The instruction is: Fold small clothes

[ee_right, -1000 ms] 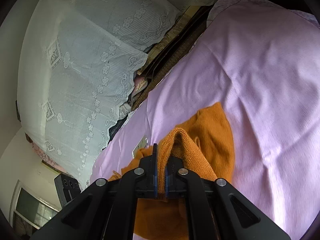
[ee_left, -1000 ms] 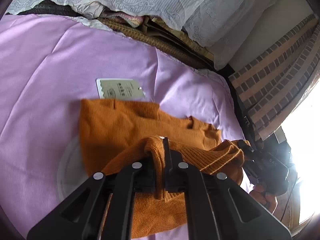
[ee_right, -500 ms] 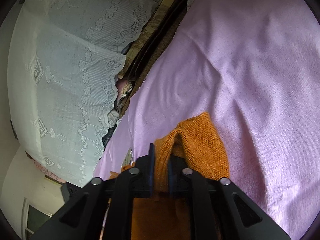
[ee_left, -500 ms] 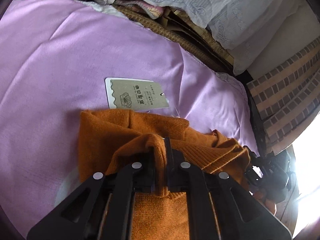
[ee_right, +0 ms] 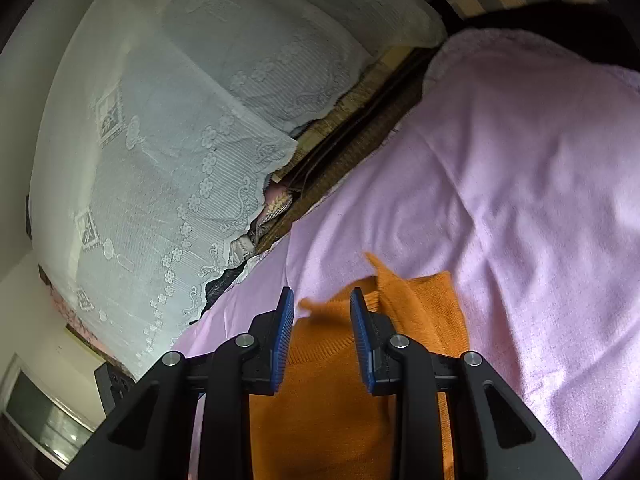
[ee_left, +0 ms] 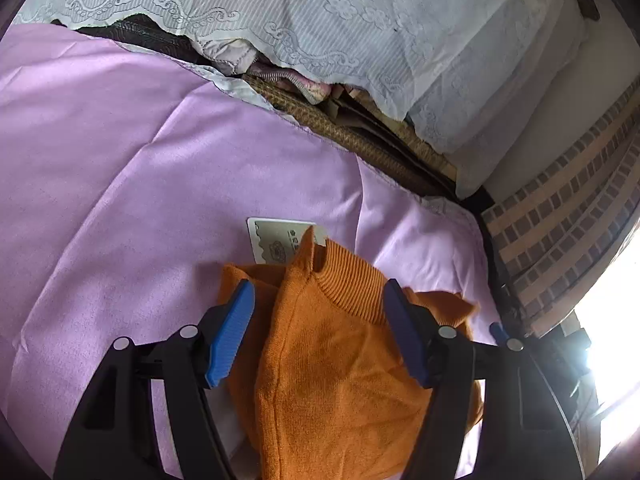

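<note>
Knitwear like this orange sweater (ee_left: pixel 340 360) is soft, light and limp: it sags wherever it is unsupported, and its ribbed hem is likely the firmest place to pinch, at the two outer corners so the edge stays straight. It lies bunched on the lilac bedsheet (ee_left: pixel 140 200), a folded-over layer heaped on the lower one, with a paper tag (ee_left: pixel 272 240) peeking out at its far edge.

The left tongs (ee_left: pixel 318 334) have just been opening and now stand wide, blue pads clear of the cloth on either side, the ribbed band lying loose between them. The right tongs (ee_right: pixel 322 340) have also just been opening and are parted more narrowly; knit lies between and below them, but the pads do not press it.

As far as the wrist views allow, the garment's long axis runs away from the tongs toward the lace cover (ee_left: pixel 360 40) at the far side of the bed, ribbed edge pointing that way. The full outline is hidden by the tongs.
</note>
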`<state>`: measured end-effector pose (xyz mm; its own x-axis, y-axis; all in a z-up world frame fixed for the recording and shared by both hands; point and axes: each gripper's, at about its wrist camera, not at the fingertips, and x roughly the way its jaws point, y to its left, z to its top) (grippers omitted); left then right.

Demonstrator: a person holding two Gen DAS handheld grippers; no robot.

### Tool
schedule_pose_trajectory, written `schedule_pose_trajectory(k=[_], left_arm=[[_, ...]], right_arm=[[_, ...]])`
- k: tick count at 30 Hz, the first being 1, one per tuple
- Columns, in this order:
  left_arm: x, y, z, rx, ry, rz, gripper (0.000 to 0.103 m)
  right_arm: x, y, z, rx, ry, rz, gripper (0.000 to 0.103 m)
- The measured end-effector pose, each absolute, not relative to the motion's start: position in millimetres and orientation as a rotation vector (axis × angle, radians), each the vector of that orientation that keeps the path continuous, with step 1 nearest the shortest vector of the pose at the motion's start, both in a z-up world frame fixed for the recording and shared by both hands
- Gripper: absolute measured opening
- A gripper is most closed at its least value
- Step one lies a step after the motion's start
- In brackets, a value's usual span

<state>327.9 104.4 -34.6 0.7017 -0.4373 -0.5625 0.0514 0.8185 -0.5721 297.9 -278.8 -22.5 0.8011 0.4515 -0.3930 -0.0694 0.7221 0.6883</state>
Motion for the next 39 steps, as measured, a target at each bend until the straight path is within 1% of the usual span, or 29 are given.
schedule_pose_trajectory(k=[5, 10, 13, 14, 15, 16, 18, 21, 22, 24, 26, 27, 28, 30, 34, 39], left_arm=[[328, 69, -34, -0.393, 0.766, -0.272, 0.064], [343, 35, -35, -0.276, 0.777, -0.248, 0.069], [358, 25, -50, -0.225, 0.841, -0.214, 0.070], [363, 25, -59, -0.202, 0.870, -0.179, 0.070], [366, 26, -66, -0.188, 0.888, -0.164, 0.070], [367, 27, -71, -0.175, 0.891, -0.165, 0.070], [365, 25, -70, -0.114, 0.871, -0.128, 0.073], [358, 26, -68, -0.016, 0.825, 0.023, 0.090], [357, 32, -69, -0.030, 0.828, 0.045, 0.092], [354, 53, -69, -0.123, 0.839, 0.046, 0.092], [347, 74, -71, -0.234, 0.842, 0.015, 0.092], [342, 80, -70, -0.263, 0.835, 0.014, 0.091], [336, 84, -67, -0.278, 0.819, 0.016, 0.091], [319, 83, -57, -0.262, 0.763, -0.001, 0.091], [294, 52, -46, -0.165, 0.721, -0.094, 0.091], [278, 10, -54, -0.015, 0.770, -0.162, 0.094]], right_arm=[[310, -250, -26, 0.621, 0.626, 0.353, 0.029], [335, -222, -42, 0.553, 0.705, 0.376, 0.029], [347, -220, -56, 0.549, 0.745, 0.364, 0.030], [349, -225, -59, 0.542, 0.751, 0.330, 0.032], [350, -230, -63, 0.546, 0.756, 0.300, 0.033], [351, -241, -67, 0.576, 0.757, 0.274, 0.032], [351, -260, -74, 0.660, 0.748, 0.237, 0.027], [341, -285, -79, 0.732, 0.705, 0.164, 0.028], [337, -296, -84, 0.788, 0.687, 0.160, 0.028], [328, -311, -94, 0.904, 0.650, 0.170, 0.028], [317, -320, -97, 0.959, 0.612, 0.156, 0.029], [312, -320, -94, 0.952, 0.600, 0.142, 0.035], [305, -319, -90, 0.931, 0.578, 0.133, 0.038], [292, -312, -80, 0.883, 0.546, 0.148, 0.048], [269, -281, -60, 0.769, 0.509, 0.238, 0.057], [247, -241, -56, 0.657, 0.584, 0.355, 0.064]])
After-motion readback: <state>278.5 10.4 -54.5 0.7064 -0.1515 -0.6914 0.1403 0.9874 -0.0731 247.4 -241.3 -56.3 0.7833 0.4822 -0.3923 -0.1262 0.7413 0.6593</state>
